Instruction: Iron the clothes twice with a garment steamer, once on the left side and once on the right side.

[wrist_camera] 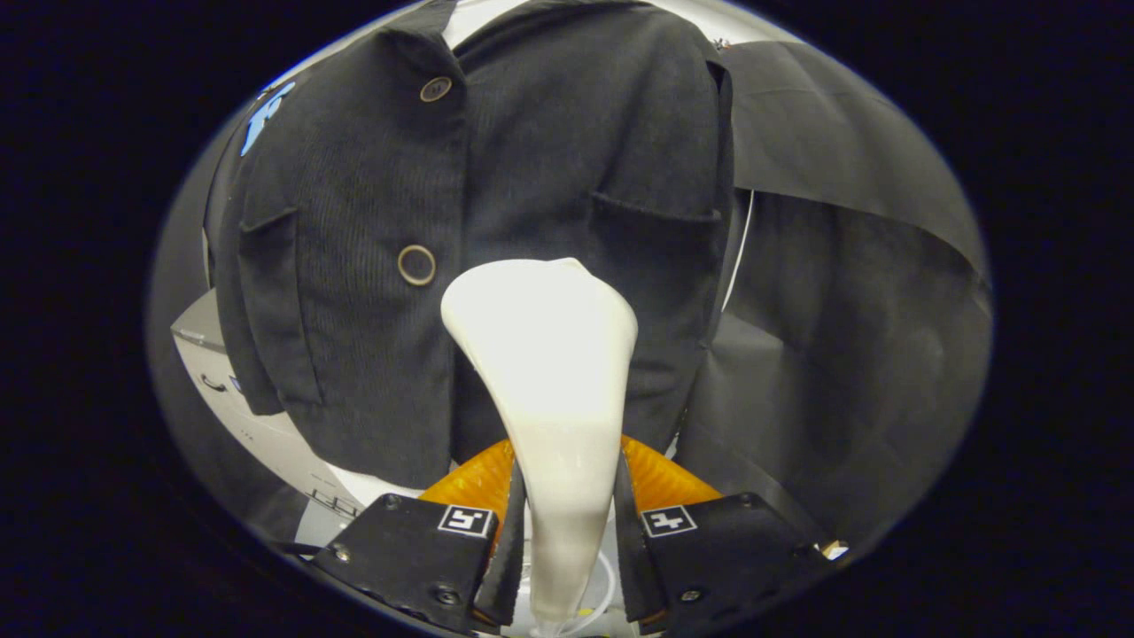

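Observation:
A dark corduroy jacket (pixel 532 168) hangs upright in front of me, with two round buttons down its front and a flap pocket on each side. My gripper (pixel 567 496) is shut on the handle of a white garment steamer (pixel 549 354). The steamer's wide head points away from me and sits over the jacket's lower front, just right of the lower button (pixel 416 264). Whether the head touches the cloth I cannot tell. Both fingers press on the narrow handle from the sides.
A white box-like unit (pixel 257 416) stands low behind the jacket's left hem. Black cloth (pixel 850 292) hangs as the booth wall to the right of the jacket. A thin white cord (pixel 740 257) runs down along the jacket's right edge.

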`<action>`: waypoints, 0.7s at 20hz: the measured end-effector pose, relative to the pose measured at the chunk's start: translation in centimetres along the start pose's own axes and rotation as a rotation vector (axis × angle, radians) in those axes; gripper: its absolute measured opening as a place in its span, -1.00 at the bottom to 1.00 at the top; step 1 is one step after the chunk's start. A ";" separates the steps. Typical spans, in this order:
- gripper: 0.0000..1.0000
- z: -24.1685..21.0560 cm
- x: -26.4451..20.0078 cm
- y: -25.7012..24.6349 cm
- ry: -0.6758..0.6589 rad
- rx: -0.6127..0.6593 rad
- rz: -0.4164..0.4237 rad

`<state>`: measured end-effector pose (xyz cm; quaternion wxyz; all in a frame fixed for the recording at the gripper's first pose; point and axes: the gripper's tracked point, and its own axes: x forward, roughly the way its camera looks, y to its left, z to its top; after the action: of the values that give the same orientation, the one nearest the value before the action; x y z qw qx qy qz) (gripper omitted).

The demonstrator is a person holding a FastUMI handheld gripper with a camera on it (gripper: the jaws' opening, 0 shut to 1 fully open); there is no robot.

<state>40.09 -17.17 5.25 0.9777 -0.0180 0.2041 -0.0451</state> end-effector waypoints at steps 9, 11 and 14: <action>-0.05 -0.9 -0.5 0.2 0.126 -0.002 0.052; -0.05 -0.7 -0.8 0.4 0.139 0.009 0.057; -0.05 -0.8 -0.6 0.5 0.140 0.017 0.062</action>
<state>39.24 -16.66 4.77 0.9621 -0.0003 0.2722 -0.0178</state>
